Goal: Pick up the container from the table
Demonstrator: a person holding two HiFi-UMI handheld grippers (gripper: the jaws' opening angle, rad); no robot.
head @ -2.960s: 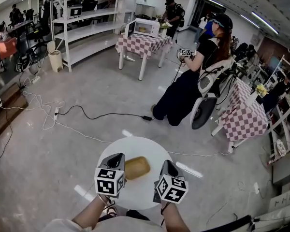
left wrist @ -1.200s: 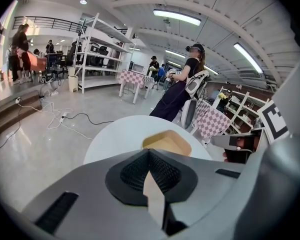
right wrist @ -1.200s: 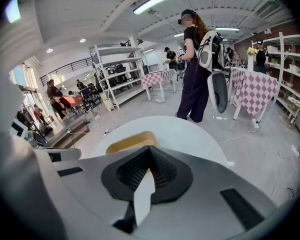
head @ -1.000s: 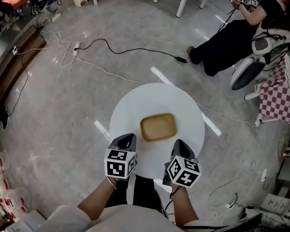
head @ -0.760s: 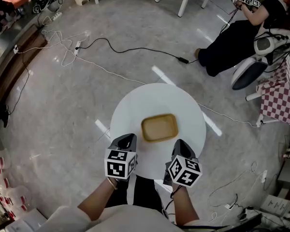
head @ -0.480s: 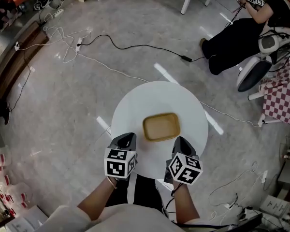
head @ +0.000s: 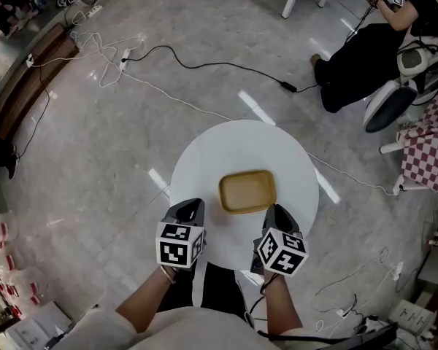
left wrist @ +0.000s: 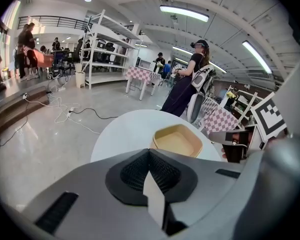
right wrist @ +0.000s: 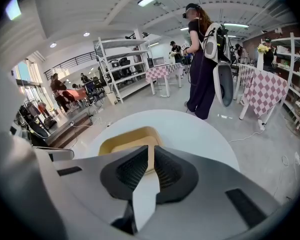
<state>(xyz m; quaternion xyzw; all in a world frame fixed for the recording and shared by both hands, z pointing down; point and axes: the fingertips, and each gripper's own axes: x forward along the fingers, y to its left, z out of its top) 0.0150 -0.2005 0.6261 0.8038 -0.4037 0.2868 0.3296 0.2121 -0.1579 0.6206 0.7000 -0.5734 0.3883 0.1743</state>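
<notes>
Left gripper (head: 192,204) and right gripper (head: 276,210) are hovering lower centre, jaws pressed together, empty; one should be spreading before straddling the near rim of the shallow tan rectangular container (head: 247,192)

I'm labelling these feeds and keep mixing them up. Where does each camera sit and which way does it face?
Head view: on the person's head, looking steeply down at the table and container; both forearms, left gripper and right gripper show.
Left gripper view: on the left gripper, looking along its jaws toward the container; right gripper at right edge.
Right gripper view: on the right gripper, looking along its jaws at the container.
Shared: all three show the container on the table.
</notes>
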